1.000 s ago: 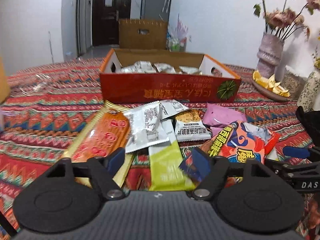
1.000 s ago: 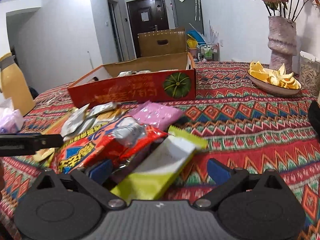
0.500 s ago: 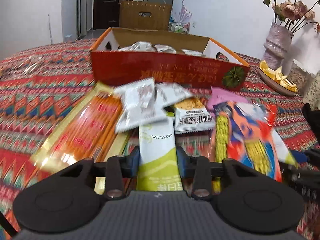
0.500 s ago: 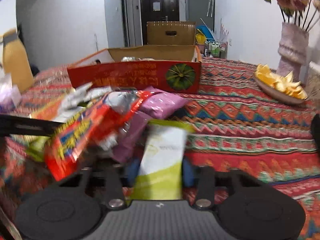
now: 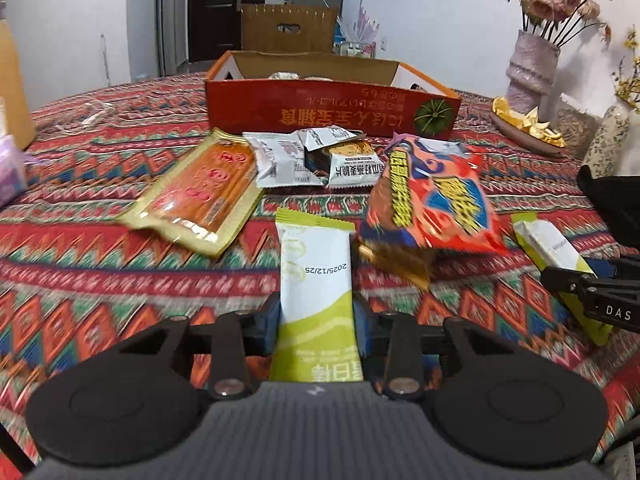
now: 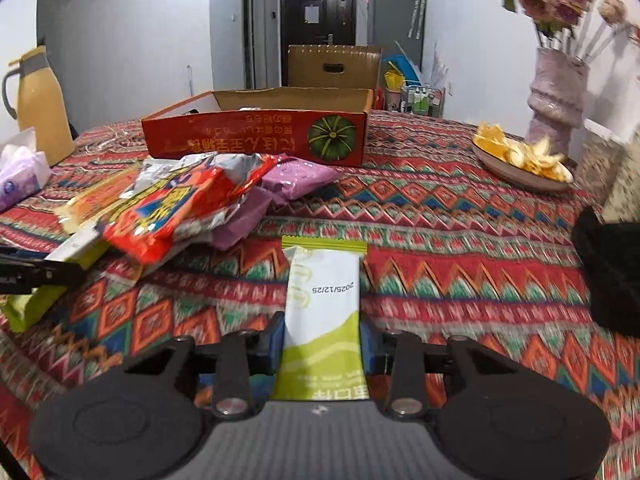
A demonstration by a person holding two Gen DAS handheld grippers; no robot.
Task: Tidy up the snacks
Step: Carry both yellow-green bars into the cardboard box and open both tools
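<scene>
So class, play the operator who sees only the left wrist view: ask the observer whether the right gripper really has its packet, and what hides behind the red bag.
Operator: Has the right gripper got its packet?
Observer: Yes. The right gripper fingers are closing on a green-and-white packet, pressing both its sides.
Operator: Anything behind the red bag?
Observer: A purple packet lies beyond the red bag, in front of the cardboard box.

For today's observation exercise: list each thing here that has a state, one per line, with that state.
Left claw: shut on a green-white packet.
Right claw: shut on a second green-white packet.
Red box: open-topped, packets inside.
Door: closed.
</scene>
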